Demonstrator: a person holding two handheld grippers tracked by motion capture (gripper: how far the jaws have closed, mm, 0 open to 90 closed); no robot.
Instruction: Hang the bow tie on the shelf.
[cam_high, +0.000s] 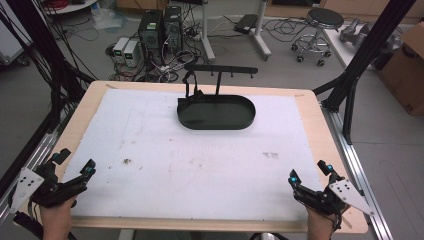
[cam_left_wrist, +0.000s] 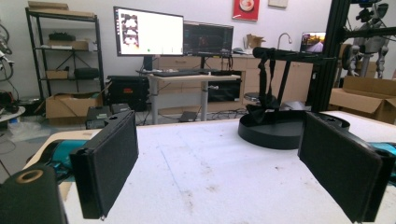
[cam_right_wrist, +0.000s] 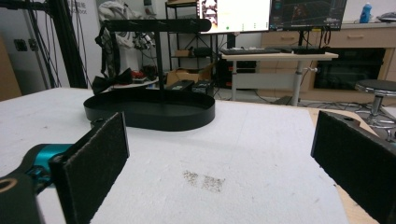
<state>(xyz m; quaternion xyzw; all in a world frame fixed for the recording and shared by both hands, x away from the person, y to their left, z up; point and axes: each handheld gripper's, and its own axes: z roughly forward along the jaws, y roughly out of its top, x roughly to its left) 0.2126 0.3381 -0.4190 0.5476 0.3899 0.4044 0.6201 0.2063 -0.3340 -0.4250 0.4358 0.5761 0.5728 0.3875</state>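
Oval tray (cam_high: 235, 120), long axis left-right

A lab — computer towers (cam_high: 160, 30) and cables on the floor, monitors (cam_left_wrist: 148, 31), cardboard boxes (cam_left_wrist: 364, 100).

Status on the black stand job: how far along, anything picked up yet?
Nothing looks done yet. The left gripper and right gripper sit open at the near edge of the white foam-covered table, holding nothing. The black strap with a bow hangs from one end of the black oval-tray stand's crossbar, its bow resting in the tray. Left: reaching to the stand and handling the strap, probably.
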